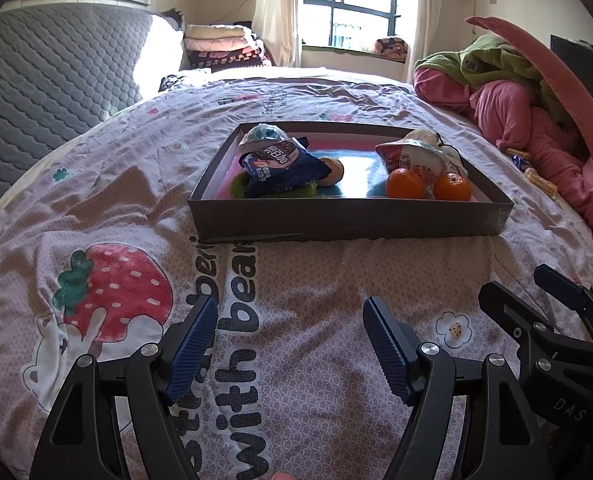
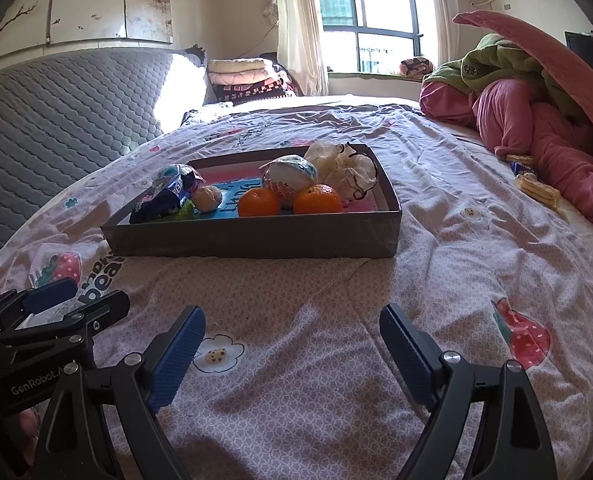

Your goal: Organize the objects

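Your left tool [image 1: 290, 344] hangs low over the bed [image 1: 316, 280], fingers spread wide with nothing between them. Ahead of it sits the box [image 1: 348, 218], and that is where the task's things are. At its left end a blue packet [image 1: 282, 168] lies on something green [image 1: 240, 186], with a pale wrapped ball [image 1: 262, 134] behind it and a small tan round thing [image 1: 333, 171] just beside it. At the right end two oranges [image 1: 405, 184] flank a red-and-white packet [image 1: 412, 156], with a crumpled white bag [image 1: 446, 148] behind.

Your right tool [image 2: 292, 344] is likewise spread and empty, near the left one and short of the box.

My reading: most things are already gathered, so you look to be between picks or near the end. Well off to the right, by the pink bedding [image 2: 536, 128], some loose snacks [image 2: 536, 188] lie on the bed outside the box. If they belong in it, the right tool would have to swing right and forward, then come down flat on a thin wrapper that sits on soft, wrinkled cloth; that could slip.

The box's near wall hides its floor and the lower parts of the things in it. The green thing is mostly covered. The snacks are too small to identify, and more may be tucked under the bedding.
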Available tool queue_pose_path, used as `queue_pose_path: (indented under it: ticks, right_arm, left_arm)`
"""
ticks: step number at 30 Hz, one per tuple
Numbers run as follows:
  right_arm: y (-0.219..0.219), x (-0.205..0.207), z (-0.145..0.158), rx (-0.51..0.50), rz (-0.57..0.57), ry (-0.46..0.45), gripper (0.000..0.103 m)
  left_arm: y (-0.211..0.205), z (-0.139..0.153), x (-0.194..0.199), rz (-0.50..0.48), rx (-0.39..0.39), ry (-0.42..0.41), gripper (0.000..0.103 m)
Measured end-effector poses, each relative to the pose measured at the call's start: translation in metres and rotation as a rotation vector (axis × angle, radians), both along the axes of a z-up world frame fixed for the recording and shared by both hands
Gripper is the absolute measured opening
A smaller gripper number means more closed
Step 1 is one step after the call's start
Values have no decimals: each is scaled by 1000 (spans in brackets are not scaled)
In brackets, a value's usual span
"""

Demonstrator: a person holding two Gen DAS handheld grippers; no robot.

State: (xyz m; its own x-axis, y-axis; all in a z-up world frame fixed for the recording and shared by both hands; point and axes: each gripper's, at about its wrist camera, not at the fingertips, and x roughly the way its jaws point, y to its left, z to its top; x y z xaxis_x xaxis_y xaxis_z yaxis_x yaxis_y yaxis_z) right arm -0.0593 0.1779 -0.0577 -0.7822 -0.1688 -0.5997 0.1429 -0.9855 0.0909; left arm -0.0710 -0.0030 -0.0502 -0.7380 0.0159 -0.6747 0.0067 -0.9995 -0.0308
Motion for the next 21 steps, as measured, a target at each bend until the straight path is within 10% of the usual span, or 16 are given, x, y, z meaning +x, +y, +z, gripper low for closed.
queue_pose_path:
  ticks: [21]
  right_arm:
    - [-6,-2,-8,14,31,-29,89]
  left_arm:
    - [-1,-4,-3,1,2,-7,76]
